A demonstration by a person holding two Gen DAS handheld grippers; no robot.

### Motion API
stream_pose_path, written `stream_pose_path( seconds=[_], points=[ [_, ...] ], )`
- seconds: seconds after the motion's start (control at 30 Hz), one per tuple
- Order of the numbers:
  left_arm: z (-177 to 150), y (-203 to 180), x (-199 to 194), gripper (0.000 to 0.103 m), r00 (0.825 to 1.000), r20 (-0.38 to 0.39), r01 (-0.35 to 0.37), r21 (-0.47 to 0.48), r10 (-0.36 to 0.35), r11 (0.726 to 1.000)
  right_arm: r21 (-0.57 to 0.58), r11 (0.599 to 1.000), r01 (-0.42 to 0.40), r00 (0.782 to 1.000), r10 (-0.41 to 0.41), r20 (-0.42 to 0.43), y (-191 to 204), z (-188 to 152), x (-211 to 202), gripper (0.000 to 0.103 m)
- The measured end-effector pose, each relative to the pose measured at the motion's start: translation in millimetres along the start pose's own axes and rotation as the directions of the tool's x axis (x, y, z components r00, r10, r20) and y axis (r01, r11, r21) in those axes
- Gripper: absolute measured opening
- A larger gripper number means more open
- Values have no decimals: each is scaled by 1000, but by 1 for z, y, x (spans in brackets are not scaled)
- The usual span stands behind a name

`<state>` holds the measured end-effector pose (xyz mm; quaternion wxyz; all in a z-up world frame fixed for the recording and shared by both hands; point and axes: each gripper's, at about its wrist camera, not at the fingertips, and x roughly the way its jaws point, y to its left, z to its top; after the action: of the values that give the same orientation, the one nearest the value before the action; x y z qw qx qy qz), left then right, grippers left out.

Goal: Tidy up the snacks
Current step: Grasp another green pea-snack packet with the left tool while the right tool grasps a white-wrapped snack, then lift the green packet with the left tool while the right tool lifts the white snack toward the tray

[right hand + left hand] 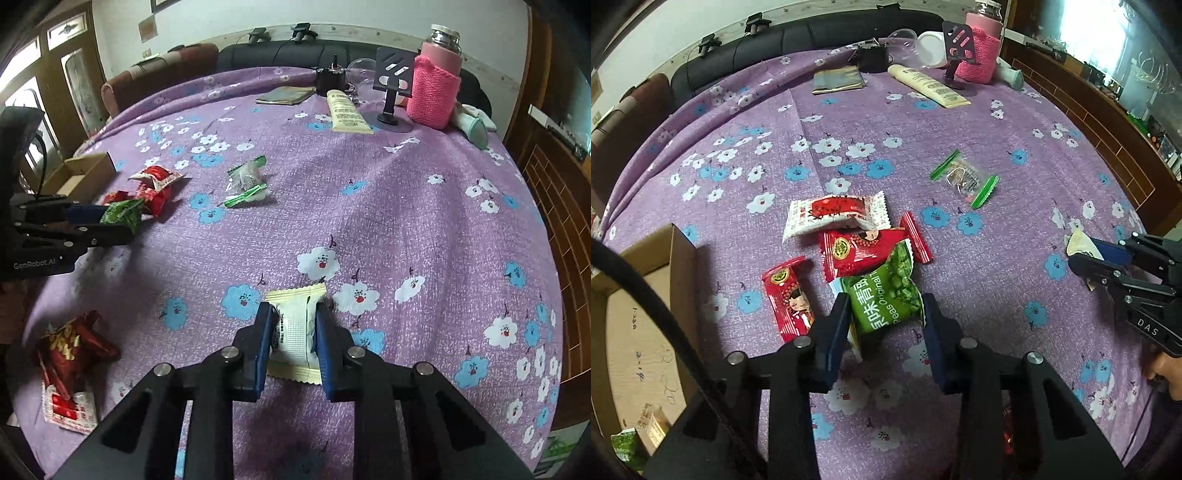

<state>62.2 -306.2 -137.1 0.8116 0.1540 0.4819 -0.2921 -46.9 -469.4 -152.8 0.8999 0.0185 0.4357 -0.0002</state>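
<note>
Clamping on snacks with both grippers – left gripper [886,314] has its blue pads on either side of the green peas packet [884,295], jaws narrowed onto it, the packet's lower half sitting between the fingertips and its top leaning on a red packet [864,254] in the small pile. White-and-red packet [831,216] lies on top at the far end of that pile, another red packet [790,299] just left of the left finger. Open cardboard box [683,266] stands beside the pile, to the left. Right gripper [291,328] is closed tight on a cream-white wrapped snack [295,325] – pads squeezing its middle, crimped ends sticking out front and back, resting on the purple floral cloth [406,206]. Green-ended clear packet [964,179] lies alone, well apart from both grippers
</note>
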Motion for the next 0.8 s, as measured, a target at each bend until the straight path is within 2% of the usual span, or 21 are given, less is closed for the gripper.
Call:
stream_pose_path(
  seconds=[0.13,0.37,0.6,0.8],
  points=[
    [-2,0,-3,39,1000,-1,18,-11,-18,1000,22,999,-27,1000,27,14,-1,-1,-2,22],
    [-4,-5,-22,39,999,32,38,-27,-37,999,76,993,-89,993,83,88,-5,-2,-25,21],
    [-11,-11,-57,39,994,89,65,-41,-61,997,158,966,-205,968,176,178,-10,-10,-51,21],
    [-19,-9,-86,39,987,142,87,-48,-80,995,201,947,-249,954,204,221,-6,-15,-66,21]
  ],
)
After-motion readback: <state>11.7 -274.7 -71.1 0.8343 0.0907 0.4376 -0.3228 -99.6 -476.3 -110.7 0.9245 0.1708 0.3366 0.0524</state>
